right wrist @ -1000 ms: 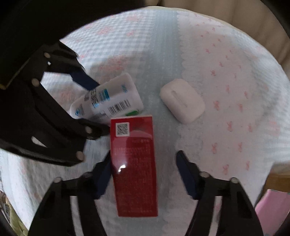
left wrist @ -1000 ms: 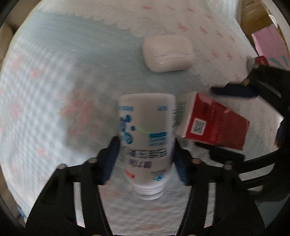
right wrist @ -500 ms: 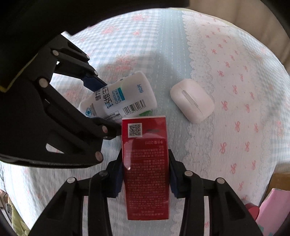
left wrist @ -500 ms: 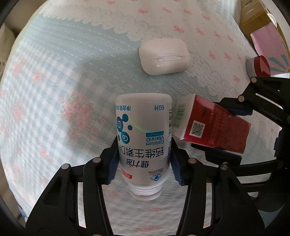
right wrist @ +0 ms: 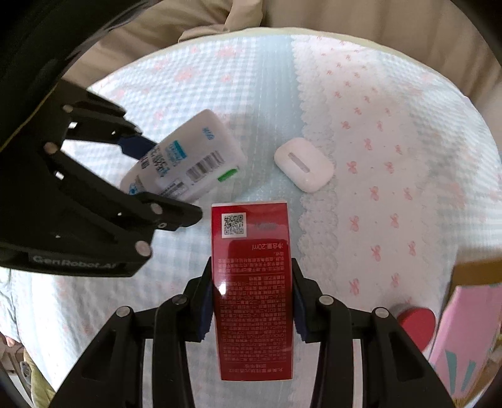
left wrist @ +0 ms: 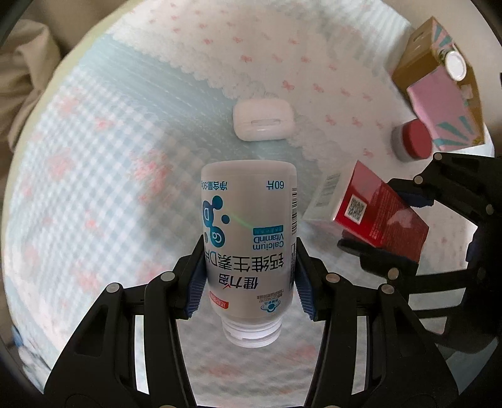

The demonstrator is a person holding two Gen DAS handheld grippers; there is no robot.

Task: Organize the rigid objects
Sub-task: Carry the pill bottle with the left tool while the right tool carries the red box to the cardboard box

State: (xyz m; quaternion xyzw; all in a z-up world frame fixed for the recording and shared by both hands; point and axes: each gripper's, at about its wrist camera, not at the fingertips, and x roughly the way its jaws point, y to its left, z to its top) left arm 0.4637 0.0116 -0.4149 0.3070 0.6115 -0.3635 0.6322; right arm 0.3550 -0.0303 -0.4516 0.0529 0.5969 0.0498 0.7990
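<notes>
My left gripper [left wrist: 249, 276] is shut on a white calcium bottle [left wrist: 248, 219], cap toward the camera, held above the cloth. My right gripper [right wrist: 251, 295] is shut on a red box [right wrist: 252, 282] with a QR code, also lifted. Each shows in the other view: the bottle [right wrist: 188, 163] at the left of the right wrist view, the red box [left wrist: 367, 213] at the right of the left wrist view. A white earbuds case [left wrist: 263, 119] lies on the cloth beyond both; it also shows in the right wrist view [right wrist: 302, 164].
A round table with a blue-and-white cloth with pink bows [right wrist: 392, 157]. A pink and brown carton box [left wrist: 439, 88] stands at the right edge, a small red-lidded jar [left wrist: 411, 141] beside it. Beige fabric [right wrist: 219, 18] lies beyond the table.
Both grippers closed on their objects and lifted them off the cloth. The bottle and red box now sit higher and farther apart; the earbuds case has not moved.
</notes>
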